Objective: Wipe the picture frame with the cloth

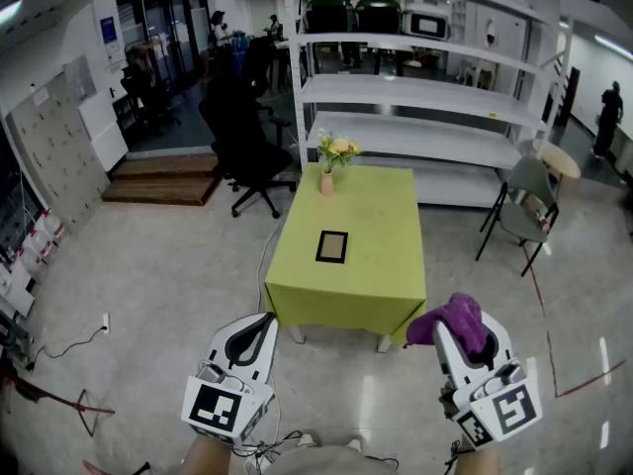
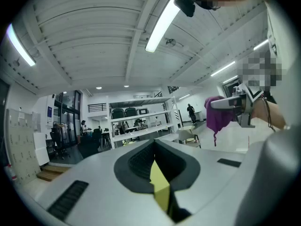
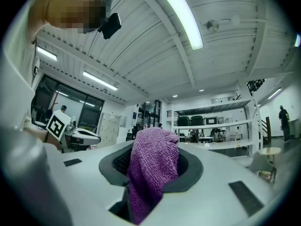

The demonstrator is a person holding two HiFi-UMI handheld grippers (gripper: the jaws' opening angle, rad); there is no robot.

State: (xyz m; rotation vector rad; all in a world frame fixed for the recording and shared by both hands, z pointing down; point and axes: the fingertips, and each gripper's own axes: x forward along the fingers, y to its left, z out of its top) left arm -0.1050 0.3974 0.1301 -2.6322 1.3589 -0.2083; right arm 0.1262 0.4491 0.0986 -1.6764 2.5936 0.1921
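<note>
Your right claw (image 1: 442,332) grips the purple cloth (image 1: 457,315); your left claw (image 1: 265,321) is closed, empty. The picture frame (image 1: 331,246) lies on the desk (image 1: 386,265).

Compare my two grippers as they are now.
The left gripper's jaws are together on nothing; the right gripper's jaws pinch a purple cloth. The left gripper is nearest the table's near left corner, the right gripper nearest its near right corner. Both are short of the table.

The left gripper (image 1: 263,321) and right gripper (image 1: 447,336) have pale grey shells and black-and-white marker cubes (image 1: 218,406).
</note>
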